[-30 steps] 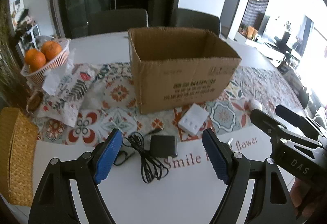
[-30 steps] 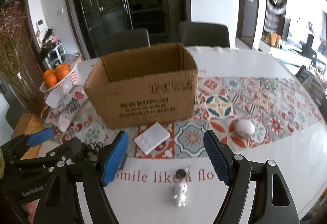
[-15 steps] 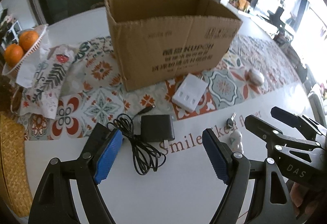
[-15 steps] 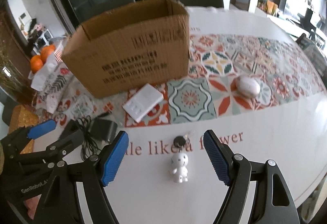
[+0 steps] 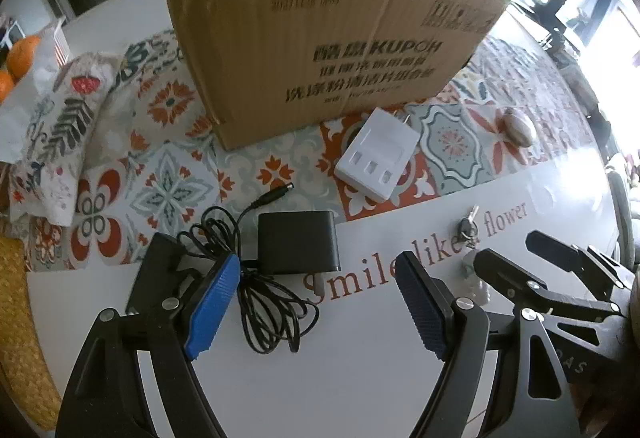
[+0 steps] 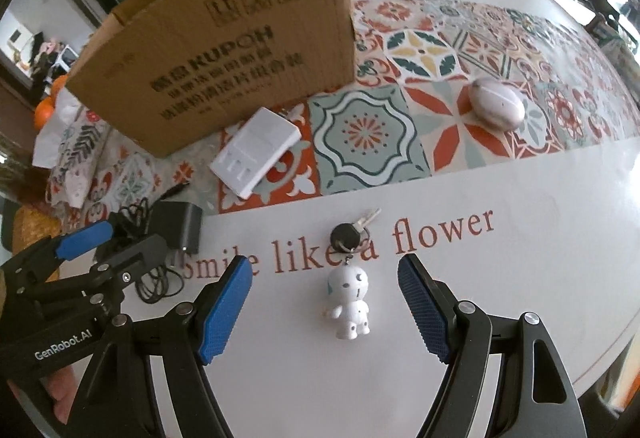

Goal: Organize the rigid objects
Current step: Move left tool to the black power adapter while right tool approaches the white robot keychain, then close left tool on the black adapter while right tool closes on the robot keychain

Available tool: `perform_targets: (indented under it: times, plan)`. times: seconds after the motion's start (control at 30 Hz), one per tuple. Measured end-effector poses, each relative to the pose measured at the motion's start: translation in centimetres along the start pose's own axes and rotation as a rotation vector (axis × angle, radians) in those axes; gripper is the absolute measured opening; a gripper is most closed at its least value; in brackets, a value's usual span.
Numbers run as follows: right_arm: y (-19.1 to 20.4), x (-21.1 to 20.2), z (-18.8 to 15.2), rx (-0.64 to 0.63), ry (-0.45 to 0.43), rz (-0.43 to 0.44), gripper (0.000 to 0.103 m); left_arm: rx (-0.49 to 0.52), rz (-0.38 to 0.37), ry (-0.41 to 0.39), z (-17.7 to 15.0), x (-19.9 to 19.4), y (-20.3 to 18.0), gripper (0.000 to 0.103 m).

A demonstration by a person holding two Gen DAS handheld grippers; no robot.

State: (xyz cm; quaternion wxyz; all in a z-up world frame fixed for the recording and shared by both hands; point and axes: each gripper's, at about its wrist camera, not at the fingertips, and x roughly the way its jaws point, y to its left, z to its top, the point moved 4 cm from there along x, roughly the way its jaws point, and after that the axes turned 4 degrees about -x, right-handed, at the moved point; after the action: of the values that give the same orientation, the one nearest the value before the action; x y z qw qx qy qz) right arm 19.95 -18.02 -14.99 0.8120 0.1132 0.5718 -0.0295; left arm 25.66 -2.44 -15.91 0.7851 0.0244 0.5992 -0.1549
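I saw the open cardboard box (image 5: 320, 50) standing upright on the patterned runner. Just in front of it a white charger block (image 5: 378, 160) lay flat. The black adapter (image 5: 296, 247) lay beside its tangled cord (image 5: 264, 302). A key with a white figurine (image 6: 350, 304) lay on the worktop, and an oval pink case (image 6: 496, 107) sat well apart.

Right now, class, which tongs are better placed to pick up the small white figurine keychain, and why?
The right tongs: they are open with the small white figurine keychain lying between their blue pads. The left tongs, also open, face the black power adapter instead.
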Motion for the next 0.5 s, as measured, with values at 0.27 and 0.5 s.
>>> perform_targets:
  times: [0.27, 0.5]
  plan:
    - [-0.6, 1.5, -0.3, 0.018, 0.049, -0.028, 0.073, -0.023, 0.027, 0.035, 0.2, 2.3, 0.2, 0.073]
    - [-0.8, 2.7, -0.7, 0.025, 0.089, -0.04, 0.06, -0.042, 0.046, 0.047, 0.5, 3.4, 0.3, 0.065]
